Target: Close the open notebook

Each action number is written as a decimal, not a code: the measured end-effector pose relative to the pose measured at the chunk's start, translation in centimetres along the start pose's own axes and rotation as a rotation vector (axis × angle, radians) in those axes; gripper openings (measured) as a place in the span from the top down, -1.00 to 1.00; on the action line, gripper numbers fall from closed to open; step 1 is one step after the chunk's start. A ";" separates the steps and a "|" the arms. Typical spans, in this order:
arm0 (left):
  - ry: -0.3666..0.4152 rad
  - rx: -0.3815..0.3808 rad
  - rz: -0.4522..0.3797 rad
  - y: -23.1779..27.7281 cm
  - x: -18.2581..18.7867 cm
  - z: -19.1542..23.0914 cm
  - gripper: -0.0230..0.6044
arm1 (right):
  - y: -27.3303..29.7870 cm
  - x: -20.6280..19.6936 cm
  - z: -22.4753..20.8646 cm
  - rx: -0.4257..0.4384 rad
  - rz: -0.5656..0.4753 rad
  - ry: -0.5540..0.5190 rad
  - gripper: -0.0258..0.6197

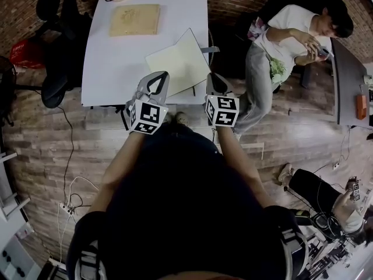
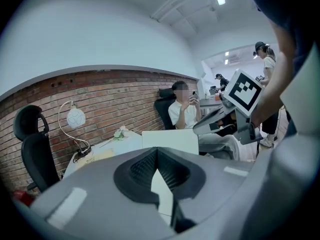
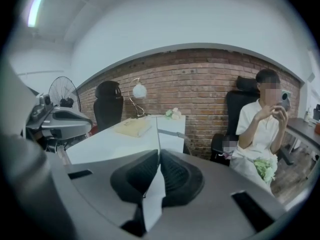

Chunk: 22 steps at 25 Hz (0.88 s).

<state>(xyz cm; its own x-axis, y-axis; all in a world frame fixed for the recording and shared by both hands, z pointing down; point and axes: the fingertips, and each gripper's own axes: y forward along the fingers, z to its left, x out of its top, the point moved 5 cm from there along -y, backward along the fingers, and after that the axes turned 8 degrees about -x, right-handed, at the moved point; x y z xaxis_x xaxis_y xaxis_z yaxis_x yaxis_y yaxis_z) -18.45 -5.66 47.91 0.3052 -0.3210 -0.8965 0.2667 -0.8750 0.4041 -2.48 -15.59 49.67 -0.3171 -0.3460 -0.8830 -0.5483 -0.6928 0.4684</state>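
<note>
Grippers hanging short of open notebook

Jaws of the left gripper (image 1: 160, 77) are sitting clenched tip to tip, gripping nothing. Those of the right gripper (image 1: 214, 79) are reading the same, pads meeting at the tips. Both tools are pointing slightly down over the near edge of the white table (image 1: 111, 57). A pale sliver behind each pair of pads is looking like table seen through the gap rather than a held page, though that is hard to confirm.

The notebook (image 1: 180, 60) is lying just beyond the 2 grippers and between them. It is open, with 1 leaf appearing to stand up off the table in both gripper views.

Judgement: the approach is in hand and the closing is not yet started. The next move is calling for 1 tip getting behind the raised leaf and tipping it onto the flat half, with the other steadying the book.

Hard to make out: where the spine is running, which half is the cover, and whether either tip is touching the book. The grey strip (image 1: 210, 49) at its right edge is too small to identify.
</note>
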 end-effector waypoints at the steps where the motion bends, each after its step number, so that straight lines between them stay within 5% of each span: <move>1: -0.001 0.004 0.000 -0.1 0.0 0.1 0.94 | 0.1 0.1 0.2 0.006 -0.003 -0.008 0.83; 22: -0.026 0.058 0.017 -1.5 -1.0 1.1 0.94 | 1.3 1.6 3.4 0.094 -0.038 -0.122 0.85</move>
<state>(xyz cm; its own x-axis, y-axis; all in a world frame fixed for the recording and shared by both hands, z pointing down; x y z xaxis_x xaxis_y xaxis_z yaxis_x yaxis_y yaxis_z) -20.12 -4.41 47.96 0.2851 -0.3448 -0.8943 0.2079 -0.8886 0.4088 -6.37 -14.89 48.99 -0.3838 -0.2374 -0.8924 -0.6300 -0.6393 0.4410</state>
